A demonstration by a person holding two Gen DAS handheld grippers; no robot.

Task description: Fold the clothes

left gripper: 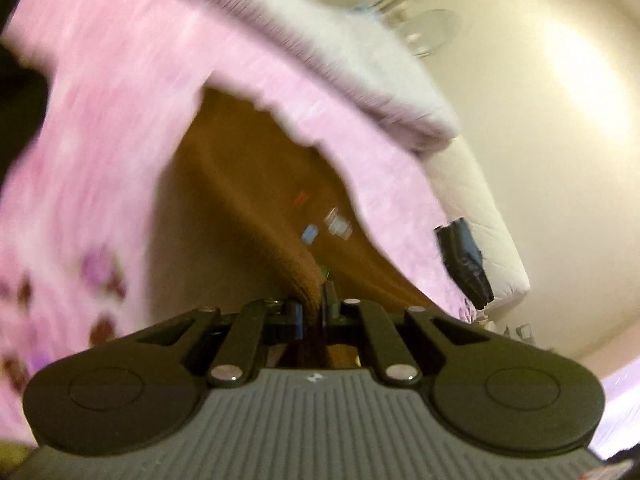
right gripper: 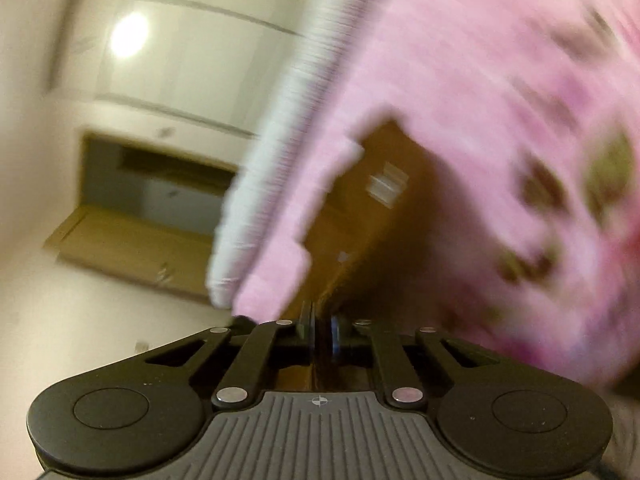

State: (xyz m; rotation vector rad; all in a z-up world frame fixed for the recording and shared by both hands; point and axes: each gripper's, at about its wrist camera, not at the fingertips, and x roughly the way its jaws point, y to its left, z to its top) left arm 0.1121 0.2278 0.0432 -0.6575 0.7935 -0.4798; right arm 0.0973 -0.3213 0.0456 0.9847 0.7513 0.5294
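A brown garment (left gripper: 256, 184) is held aloft, stretched between both tools; its thick hem is pinched in the left tool (left gripper: 314, 300), and another edge is clamped in the right tool (right gripper: 320, 320). Behind it a pink bedspread (left gripper: 100, 128) is blurred. The knit is judged soft, limp and light; it is best gripped at hem corners.

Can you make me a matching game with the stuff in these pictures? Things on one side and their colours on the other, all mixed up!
Things:
1. garment pinched in the left gripper
2. bedspread with flowers
3. mattress
4. gripper fingers

Colours:
A. black
B. pink
C. brown
D. white

Pairs: 1-C (the brown garment), 2-B, 3-D, 4-A.
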